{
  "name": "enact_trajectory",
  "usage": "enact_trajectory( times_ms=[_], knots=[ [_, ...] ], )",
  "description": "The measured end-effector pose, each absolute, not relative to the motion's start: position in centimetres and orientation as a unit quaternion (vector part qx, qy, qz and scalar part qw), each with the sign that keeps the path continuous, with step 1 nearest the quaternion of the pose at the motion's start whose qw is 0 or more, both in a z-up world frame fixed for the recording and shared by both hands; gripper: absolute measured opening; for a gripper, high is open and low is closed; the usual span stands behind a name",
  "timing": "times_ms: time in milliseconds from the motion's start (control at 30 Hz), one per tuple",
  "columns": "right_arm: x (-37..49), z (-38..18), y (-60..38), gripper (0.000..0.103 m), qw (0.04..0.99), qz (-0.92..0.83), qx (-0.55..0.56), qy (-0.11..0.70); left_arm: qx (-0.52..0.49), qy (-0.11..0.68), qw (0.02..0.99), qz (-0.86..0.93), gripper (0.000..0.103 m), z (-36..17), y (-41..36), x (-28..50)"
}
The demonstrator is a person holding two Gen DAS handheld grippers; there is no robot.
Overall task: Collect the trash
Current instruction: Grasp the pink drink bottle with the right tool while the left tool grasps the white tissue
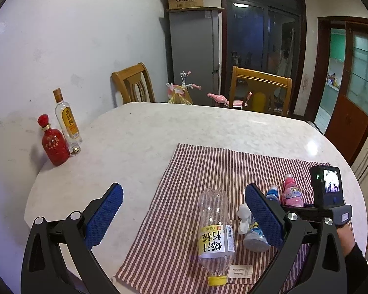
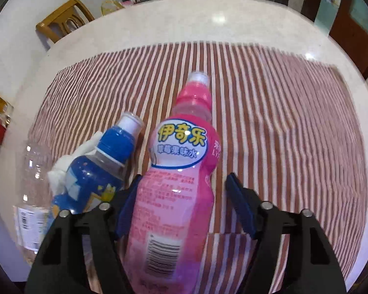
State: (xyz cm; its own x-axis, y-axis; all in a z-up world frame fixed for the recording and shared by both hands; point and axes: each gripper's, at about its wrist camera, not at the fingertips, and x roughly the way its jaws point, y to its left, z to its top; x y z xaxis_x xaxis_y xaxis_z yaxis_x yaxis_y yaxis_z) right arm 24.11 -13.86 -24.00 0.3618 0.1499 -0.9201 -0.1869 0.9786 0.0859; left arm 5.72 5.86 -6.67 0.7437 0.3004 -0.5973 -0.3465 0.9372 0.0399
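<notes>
Left wrist view: the left hand-held gripper (image 1: 184,218) hangs wide open and empty over the striped cloth (image 1: 208,166) on the bench (image 1: 135,132). A clear bottle (image 1: 216,235) lies on that cloth (yellow cap nearest the camera), between the blue pads.

Right wrist view: the right hand-held gripper (image 2: 184,208) straddles the pink bottle (image 2: 174,191) on the cloth; its left pad touches the bottle, the right stands clear. A blue bottle (image 2: 95,171) lies just left.
</notes>
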Motion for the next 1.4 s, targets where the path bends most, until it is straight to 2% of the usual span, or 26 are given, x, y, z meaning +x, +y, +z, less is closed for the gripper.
enact_trajectory(
  times_ms=[67,200,367,533,600,800,1000,1067,1133,1200,1300,1333,1400],
  knots=[
    [23.6,-23.9,-14.0,0.052,0.826,0.1,-0.03,0.553,-0.038,0.307,0.934,0.181,0.097,-6.5,6.1,5.6],
    [22.2,-22.7,-16.1,0.052,0.825,0.122,0.011,0.552,-0.062,0.296,0.934,0.188,0.097,-6.3,7.2,5.3],
    [20.6,-20.2,-19.0,0.052,0.835,0.122,0.038,0.535,-0.066,0.316,0.931,0.17,0.097,-7.5,7.3,6.3],
    [19.5,-18.8,-20.5,0.052,0.837,0.121,0.071,0.529,0.055,0.359,0.924,0.119,0.097,-10.6,5.0,10.9],
    [19.0,-18.4,-21.3,0.052,0.837,0.123,0.084,0.527,0.107,0.402,0.906,0.075,0.097,-12.5,3.6,13.6],
    [18.6,-18.3,-22.1,0.052,0.834,0.133,0.111,0.525,0.189,0.463,0.866,0.001,0.079,-17.2,-1.1,19.9],
    [18.5,-17.8,-22.2,0.052,0.836,0.14,0.121,0.517,0.289,0.552,0.778,-0.074,0.074,-22.4,-4.1,23.7],
    [18.5,-17.8,-22.4,0.052,0.835,0.141,0.126,0.516,0.287,0.583,0.75,-0.12,0.065,-23.4,-4.4,24.3],
    [18.6,-17.8,-22.5,0.052,0.835,0.142,0.132,0.515,0.268,0.61,0.73,-0.152,0.063,-24.2,-4.4,25.1],
    [18.6,-17.8,-22.6,0.052,0.835,0.143,0.136,0.514,0.256,0.629,0.716,-0.163,0.052,-25.1,-4.3,25.9],
    [18.7,-17.9,-22.8,0.053,0.834,0.143,0.14,0.514,0.214,0.639,0.717,-0.177,0.044,-25.1,-3.6,26.8],
    [18.7,-17.8,-22.9,0.053,0.835,0.142,0.142,0.513,0.187,0.643,0.718,-0.187,0.028,-25.1,-3.2,27.1],
    [18.7,-17.6,-23.2,0.053,0.836,0.14,0.145,0.51,0.17,0.636,0.731,-0.179,0.022,-24.7,-2.5,27.4]
  ],
)
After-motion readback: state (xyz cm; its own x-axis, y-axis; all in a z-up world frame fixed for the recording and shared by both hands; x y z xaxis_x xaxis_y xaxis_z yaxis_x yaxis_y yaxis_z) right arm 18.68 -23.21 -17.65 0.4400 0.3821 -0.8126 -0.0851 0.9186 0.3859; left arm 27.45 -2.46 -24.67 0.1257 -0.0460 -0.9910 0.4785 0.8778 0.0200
